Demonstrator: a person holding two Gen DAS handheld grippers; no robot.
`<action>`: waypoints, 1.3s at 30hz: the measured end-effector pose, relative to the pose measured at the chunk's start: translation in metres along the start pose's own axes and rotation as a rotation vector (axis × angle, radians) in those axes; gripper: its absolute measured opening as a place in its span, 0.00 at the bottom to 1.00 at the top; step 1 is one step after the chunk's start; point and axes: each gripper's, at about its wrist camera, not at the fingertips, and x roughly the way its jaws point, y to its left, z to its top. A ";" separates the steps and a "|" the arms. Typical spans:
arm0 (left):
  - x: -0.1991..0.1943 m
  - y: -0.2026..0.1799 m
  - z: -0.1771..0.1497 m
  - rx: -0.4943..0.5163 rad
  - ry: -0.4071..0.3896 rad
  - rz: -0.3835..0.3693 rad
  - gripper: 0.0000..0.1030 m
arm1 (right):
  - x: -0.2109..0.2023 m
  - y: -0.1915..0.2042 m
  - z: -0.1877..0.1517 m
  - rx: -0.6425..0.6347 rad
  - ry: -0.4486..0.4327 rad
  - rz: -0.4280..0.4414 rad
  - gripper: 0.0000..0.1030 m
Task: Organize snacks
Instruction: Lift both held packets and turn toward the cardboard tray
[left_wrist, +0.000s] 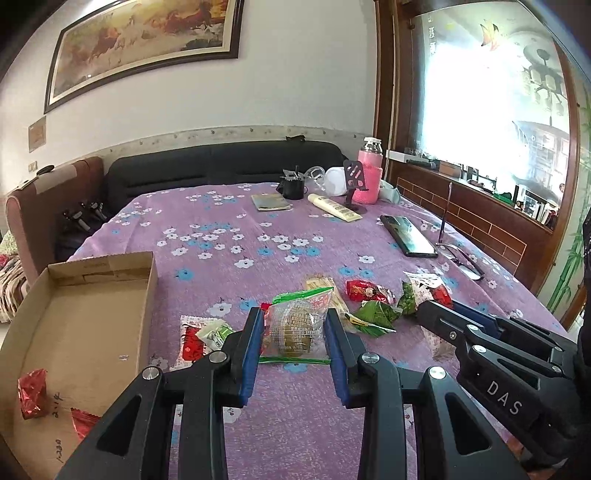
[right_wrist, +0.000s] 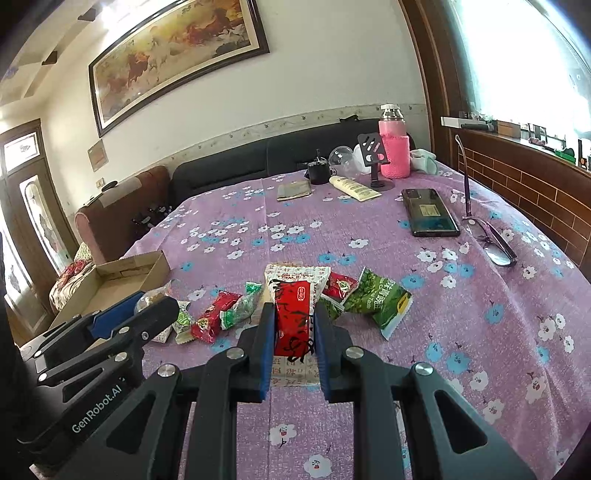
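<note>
Left tongs (left_wrist: 294, 325) grasping the clear pastry packet (left_wrist: 295, 328), right tongs (right_wrist: 294, 326) clenched on the red-and-white packet (right_wrist: 295, 314): lift each clear, then lower flat into the cardboard box (left_wrist: 85, 317) at frame left

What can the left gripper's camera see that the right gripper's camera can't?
Only the left wrist view shows the bottom of the cardboard box, with a red foil snack lying inside, and the left gripper shut on a clear packet with a round cake. Only the right wrist view shows a door with glass at the far left and the right gripper shut on a red and white packet. Both show the flowered purple tablecloth, the phone, the glasses and the pink bottle.
</note>
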 end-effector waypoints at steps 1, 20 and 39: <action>-0.001 0.000 0.000 0.000 -0.003 0.002 0.34 | -0.001 0.001 0.000 -0.003 -0.002 -0.002 0.18; -0.013 0.006 -0.004 -0.022 -0.038 0.031 0.34 | -0.012 0.017 -0.002 -0.086 -0.056 -0.031 0.18; -0.018 0.020 -0.008 -0.083 -0.033 0.024 0.34 | -0.011 0.034 -0.006 -0.102 -0.055 0.000 0.18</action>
